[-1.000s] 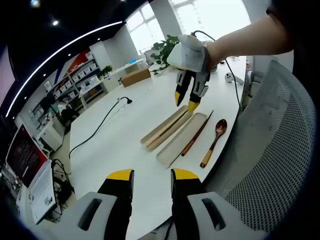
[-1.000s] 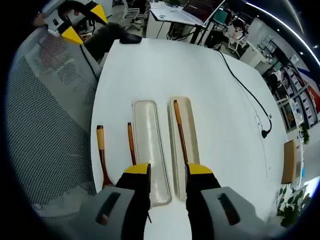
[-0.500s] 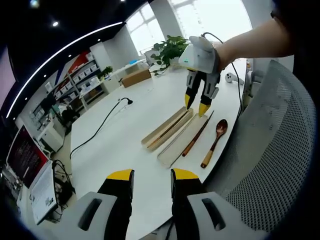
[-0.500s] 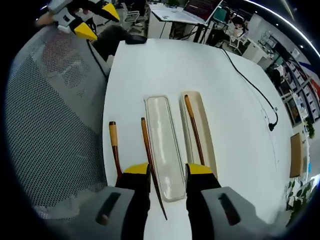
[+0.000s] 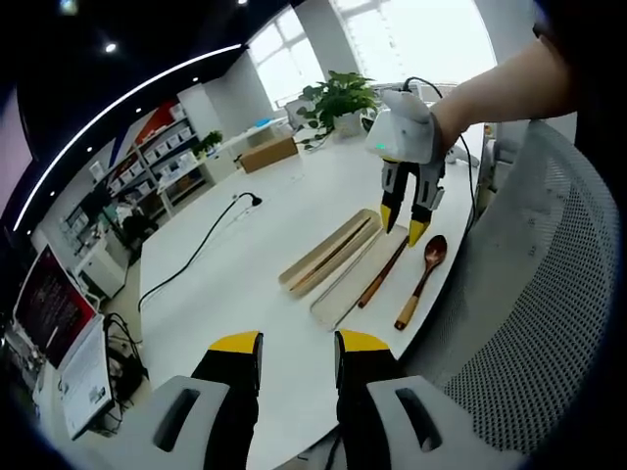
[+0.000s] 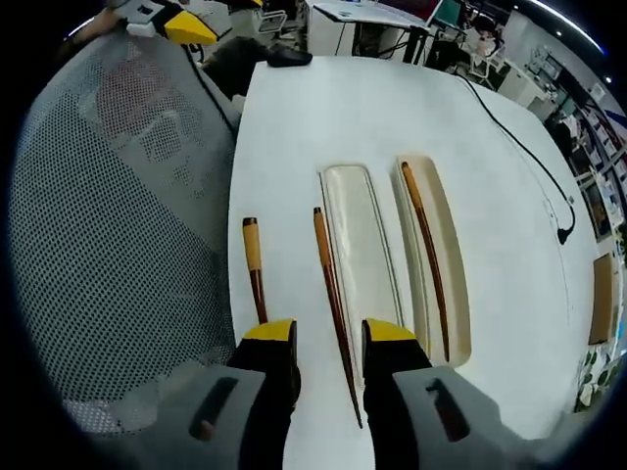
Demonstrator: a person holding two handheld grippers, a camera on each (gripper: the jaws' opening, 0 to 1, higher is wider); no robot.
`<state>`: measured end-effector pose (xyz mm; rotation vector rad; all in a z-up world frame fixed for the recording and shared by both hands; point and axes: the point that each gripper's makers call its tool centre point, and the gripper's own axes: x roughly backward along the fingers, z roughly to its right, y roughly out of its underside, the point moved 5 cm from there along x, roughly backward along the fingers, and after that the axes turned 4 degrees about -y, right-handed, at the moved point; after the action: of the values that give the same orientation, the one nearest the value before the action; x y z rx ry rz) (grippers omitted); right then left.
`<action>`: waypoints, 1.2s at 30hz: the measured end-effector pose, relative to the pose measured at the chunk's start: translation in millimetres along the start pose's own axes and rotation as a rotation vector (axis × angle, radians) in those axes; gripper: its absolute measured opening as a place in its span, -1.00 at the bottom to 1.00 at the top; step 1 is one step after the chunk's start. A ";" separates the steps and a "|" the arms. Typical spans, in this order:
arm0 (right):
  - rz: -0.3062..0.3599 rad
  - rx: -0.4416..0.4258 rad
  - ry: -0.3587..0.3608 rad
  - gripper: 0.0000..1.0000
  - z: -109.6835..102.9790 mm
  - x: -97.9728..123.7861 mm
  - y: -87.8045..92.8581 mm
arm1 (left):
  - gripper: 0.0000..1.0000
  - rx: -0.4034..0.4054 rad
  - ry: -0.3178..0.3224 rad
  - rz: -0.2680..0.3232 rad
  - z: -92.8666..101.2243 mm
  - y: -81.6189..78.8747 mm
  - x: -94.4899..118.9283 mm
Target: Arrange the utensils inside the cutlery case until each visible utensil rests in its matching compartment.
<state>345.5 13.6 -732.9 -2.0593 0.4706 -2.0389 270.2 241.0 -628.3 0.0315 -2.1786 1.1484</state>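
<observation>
Right gripper view, L to R: mesh chair (image 6: 118,225) hugs table (image 6: 323,108) edge; spoon (image 6: 254,269) near that edge, loose chopstick (image 6: 333,294) beside empty tray (image 6: 364,255), 2nd chopstick (image 6: 426,250) in far tray (image 6: 453,284). Right claw (image 6: 328,338) spread, straddling loose chopstick. Left claw (image 5: 289,345) spread, nothing in it, over bare table.

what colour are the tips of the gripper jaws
Yellow, on black fingers; it shows best in the right gripper view, on the right gripper.

Yellow-tipped tongs (image 6: 328,338), beige cutlery case (image 6: 364,250), brown chopsticks (image 6: 333,294), white table (image 6: 392,108).
</observation>
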 end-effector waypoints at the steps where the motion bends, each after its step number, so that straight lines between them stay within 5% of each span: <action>1: -0.001 0.000 -0.005 -0.53 -0.7 -1.5 0.5 | -0.41 0.001 0.001 0.001 0.0 -0.1 0.0; 36: -0.056 0.005 -0.096 -0.56 -5.0 -36.8 12.1 | -0.41 0.002 0.011 -0.021 0.6 2.2 -1.9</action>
<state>339.8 16.2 -771.4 -2.1791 0.3948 -1.9576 270.6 241.4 -631.2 0.0490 -2.1623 1.1363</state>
